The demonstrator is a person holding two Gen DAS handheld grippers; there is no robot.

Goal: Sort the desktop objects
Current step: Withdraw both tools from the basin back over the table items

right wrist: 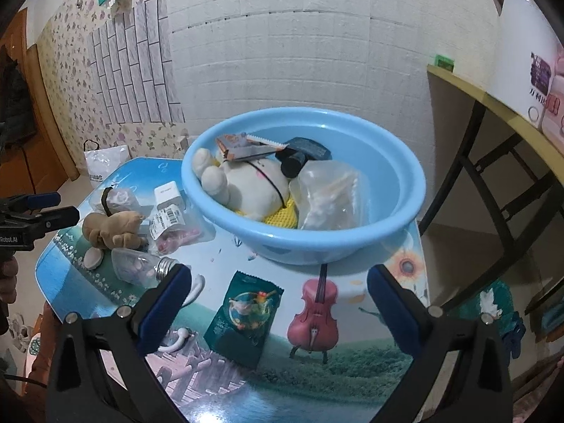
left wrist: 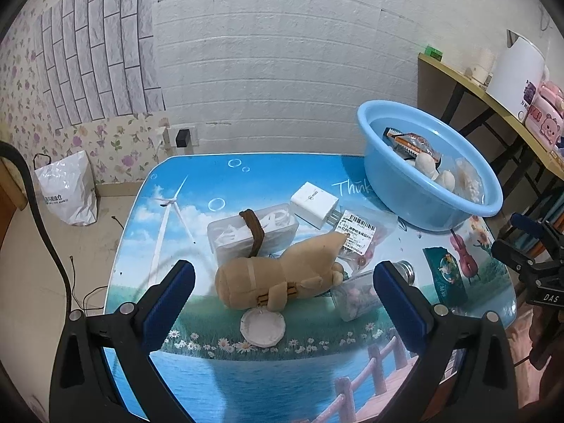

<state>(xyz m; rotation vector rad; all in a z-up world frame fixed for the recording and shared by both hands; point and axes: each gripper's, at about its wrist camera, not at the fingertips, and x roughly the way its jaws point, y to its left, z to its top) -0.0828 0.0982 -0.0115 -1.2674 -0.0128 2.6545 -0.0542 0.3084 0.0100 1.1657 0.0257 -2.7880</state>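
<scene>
Both tongs gape wide and empty over a half-sorted counter (left wrist: 197,183).

The left tongs (left wrist: 282,282) frame the tan plush toy (left wrist: 282,275), probably the next pick; the right tongs (right wrist: 278,282) face the green sachet (right wrist: 243,317). The blue basin (right wrist: 398,211) already holds a white plush and packets, seemingly the collecting place. A clear bottle (right wrist: 137,264), its contents hard to make out, lies beside the plush.

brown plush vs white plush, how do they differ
The brown plush lies on the table, outside the basin; the white plush lies inside the basin. The brown one is uncovered; the white one has a snack packet resting on it. Both are soft toys lying down.
</scene>
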